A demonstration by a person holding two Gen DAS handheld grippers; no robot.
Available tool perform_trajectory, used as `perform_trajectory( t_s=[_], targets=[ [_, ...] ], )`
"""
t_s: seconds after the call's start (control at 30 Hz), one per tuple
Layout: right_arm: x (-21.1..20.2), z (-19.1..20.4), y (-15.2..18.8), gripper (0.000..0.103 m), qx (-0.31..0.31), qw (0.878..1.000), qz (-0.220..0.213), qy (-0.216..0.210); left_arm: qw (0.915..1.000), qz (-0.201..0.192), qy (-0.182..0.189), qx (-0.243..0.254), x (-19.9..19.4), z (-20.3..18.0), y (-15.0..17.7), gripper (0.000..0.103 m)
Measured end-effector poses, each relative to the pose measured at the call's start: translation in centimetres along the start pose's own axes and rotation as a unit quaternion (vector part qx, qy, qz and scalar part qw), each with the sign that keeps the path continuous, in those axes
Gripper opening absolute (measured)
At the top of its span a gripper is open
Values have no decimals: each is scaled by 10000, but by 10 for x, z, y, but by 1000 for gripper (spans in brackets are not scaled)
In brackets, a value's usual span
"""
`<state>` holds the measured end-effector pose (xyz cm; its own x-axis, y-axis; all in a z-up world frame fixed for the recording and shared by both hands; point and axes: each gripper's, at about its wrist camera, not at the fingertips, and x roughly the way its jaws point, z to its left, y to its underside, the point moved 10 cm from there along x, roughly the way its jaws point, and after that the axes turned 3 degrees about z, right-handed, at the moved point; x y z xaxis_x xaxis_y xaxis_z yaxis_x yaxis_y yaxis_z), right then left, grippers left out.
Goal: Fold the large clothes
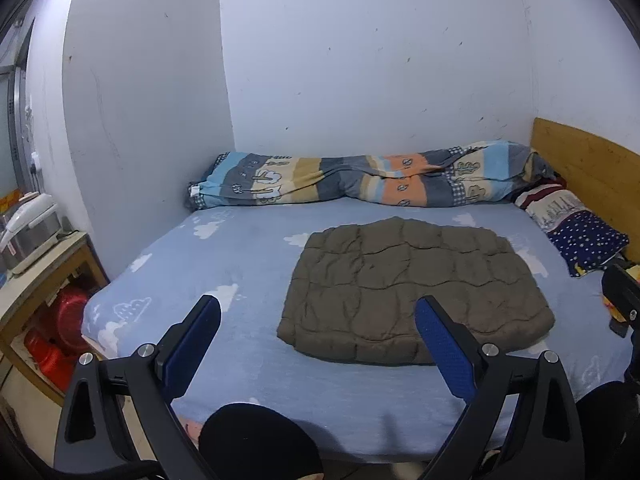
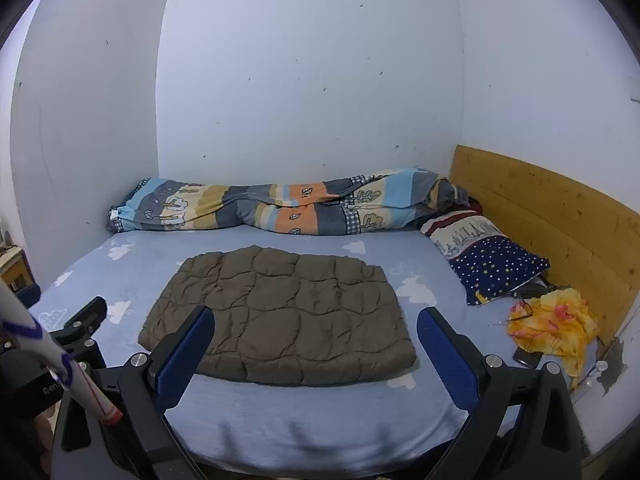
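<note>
Both tongs, left tongs [image 1: 318,316] and right tongs [image 2: 316,326], stand wide apart and empty above the near bed [image 1: 248,248] edge. I judge the folding done: the quilted brown garment [image 2: 280,312] lies squared mid-mattress, clear of bedding.

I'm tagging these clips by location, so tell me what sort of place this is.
Most likely a small bedroom. A bed with a cloud-print sheet fills the corner, with a wooden headboard, a starry pillow and a rolled striped duvet along the wall. A folded brown quilted garment lies on it.
</note>
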<state>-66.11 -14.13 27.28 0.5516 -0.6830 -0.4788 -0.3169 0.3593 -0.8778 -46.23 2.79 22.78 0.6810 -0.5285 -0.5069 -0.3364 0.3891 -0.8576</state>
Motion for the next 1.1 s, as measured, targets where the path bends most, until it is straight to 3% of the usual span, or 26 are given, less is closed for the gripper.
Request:
perform_trajectory(
  t_s=[0.37, 1.1],
  targets=[
    [28, 7, 16, 103, -70, 9993, 365, -8, 9994, 318, -66, 83, 25, -3, 13, 97],
    [51, 18, 28, 103, -187, 9976, 665, 23, 9986, 462, -141, 230, 39, -6, 23, 97]
  ],
)
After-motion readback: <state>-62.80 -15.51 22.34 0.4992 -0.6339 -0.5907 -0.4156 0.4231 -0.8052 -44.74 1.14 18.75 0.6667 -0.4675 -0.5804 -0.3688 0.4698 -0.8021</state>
